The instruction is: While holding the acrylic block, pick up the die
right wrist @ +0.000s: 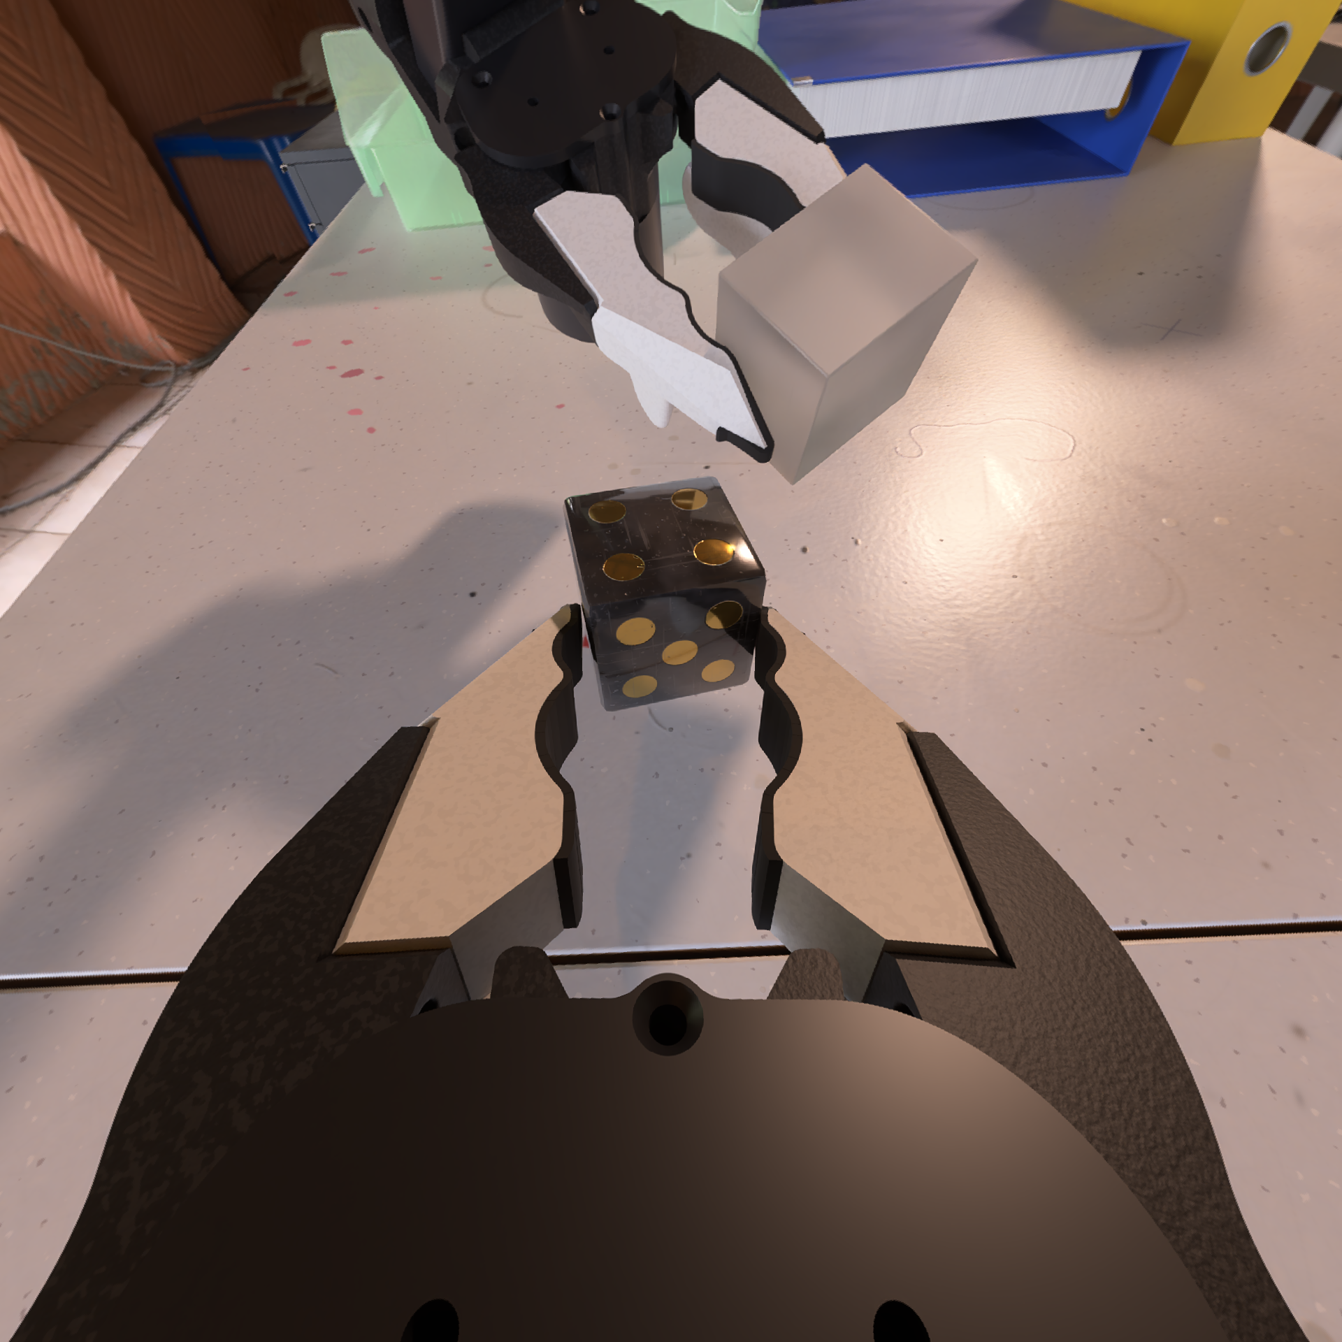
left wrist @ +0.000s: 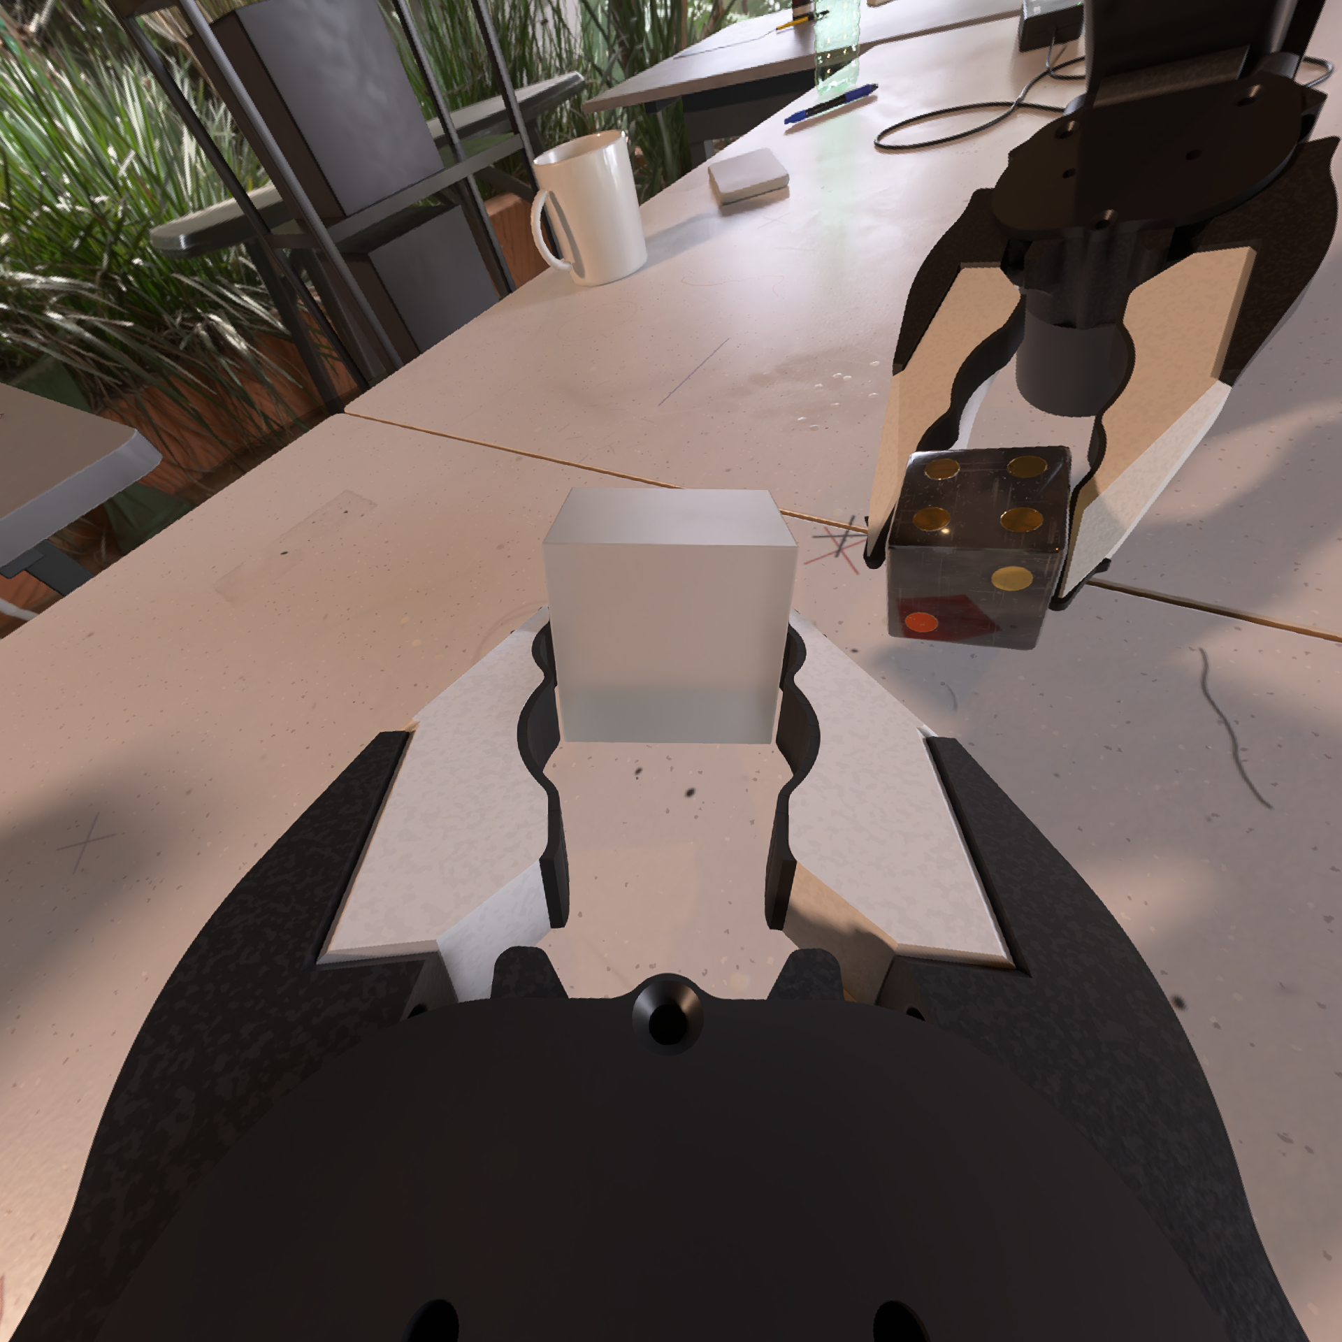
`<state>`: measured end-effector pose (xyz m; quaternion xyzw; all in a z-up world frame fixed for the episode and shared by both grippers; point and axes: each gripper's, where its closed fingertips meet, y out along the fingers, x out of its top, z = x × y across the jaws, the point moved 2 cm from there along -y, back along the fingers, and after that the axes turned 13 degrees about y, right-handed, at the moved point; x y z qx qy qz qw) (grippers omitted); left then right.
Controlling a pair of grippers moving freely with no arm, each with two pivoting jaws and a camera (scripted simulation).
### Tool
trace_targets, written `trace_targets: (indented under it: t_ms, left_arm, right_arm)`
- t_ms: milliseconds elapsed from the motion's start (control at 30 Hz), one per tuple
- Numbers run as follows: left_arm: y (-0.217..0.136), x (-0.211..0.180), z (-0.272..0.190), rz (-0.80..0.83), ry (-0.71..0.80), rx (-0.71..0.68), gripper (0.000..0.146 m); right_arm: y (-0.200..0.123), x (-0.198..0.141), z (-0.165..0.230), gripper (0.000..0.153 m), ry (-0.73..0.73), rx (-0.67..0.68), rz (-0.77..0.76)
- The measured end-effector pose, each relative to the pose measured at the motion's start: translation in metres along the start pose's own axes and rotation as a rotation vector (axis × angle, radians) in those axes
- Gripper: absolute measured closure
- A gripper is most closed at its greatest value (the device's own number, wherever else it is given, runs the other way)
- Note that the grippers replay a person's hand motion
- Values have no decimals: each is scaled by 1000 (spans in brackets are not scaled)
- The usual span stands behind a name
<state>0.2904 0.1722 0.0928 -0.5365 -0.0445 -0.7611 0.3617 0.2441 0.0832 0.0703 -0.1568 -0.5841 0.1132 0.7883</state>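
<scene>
My left gripper point(left wrist: 668, 626), with white fingers, is shut on the frosted acrylic block point(left wrist: 668, 617) and holds it above the pale table point(left wrist: 363, 653). My right gripper point(right wrist: 669, 619), with tan fingers, is shut on the black die point(right wrist: 664, 581), which has gold pips, and holds it slightly off the table. In the left wrist view the right gripper point(left wrist: 973, 581) and the die point(left wrist: 977, 545) hang to the right of the block. In the right wrist view the block point(right wrist: 835, 319) hangs beyond the die, with one white finger point(right wrist: 653, 341) on its near side; the other fingertip is hidden.
A white mug point(left wrist: 592, 207), a flat grey box point(left wrist: 748, 174), a blue pen point(left wrist: 828, 105) and a black cable point(left wrist: 966, 120) lie at the far side. A chair point(left wrist: 348, 145) stands by the table edge. A blue binder point(right wrist: 980, 94), a yellow binder point(right wrist: 1249, 65) and a green container point(right wrist: 392, 167) stand behind.
</scene>
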Motion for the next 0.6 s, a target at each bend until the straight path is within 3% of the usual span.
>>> trace_targets:
  t_ms: [600]
  left_arm:
    - [1, 0, 0, 2, 0, -1, 87]
  right_arm:
    - [0, 0, -2, 105, 8, -17, -13]
